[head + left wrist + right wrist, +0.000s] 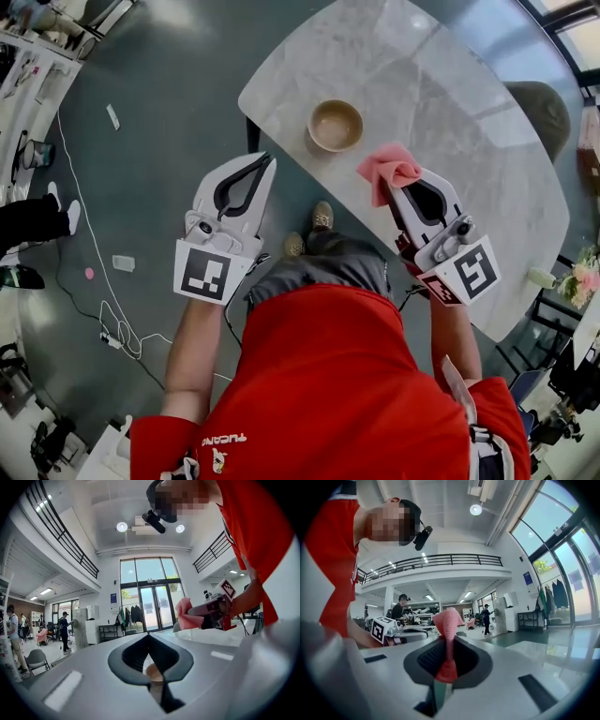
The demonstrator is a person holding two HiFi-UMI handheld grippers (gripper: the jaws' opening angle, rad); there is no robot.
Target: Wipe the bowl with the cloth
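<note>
Open office hall: mezzanine railing [431, 560], glass doors [152, 609].

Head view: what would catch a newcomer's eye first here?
The pink cloth, bunched in the shut right gripper above the near edge of the marble table. Just beyond it, toward the left, a tan bowl stands on the table, apart from the cloth. The left gripper, shut and empty, hangs at the table's edge.

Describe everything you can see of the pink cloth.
The pink cloth is soft, crumpled fabric, bunched into a loose wad. The right hand-held gripper pinches it between shut jaws, the bulk sticking out past the tips. It hangs near the edge of the marble table, apart from the bowl.
</note>
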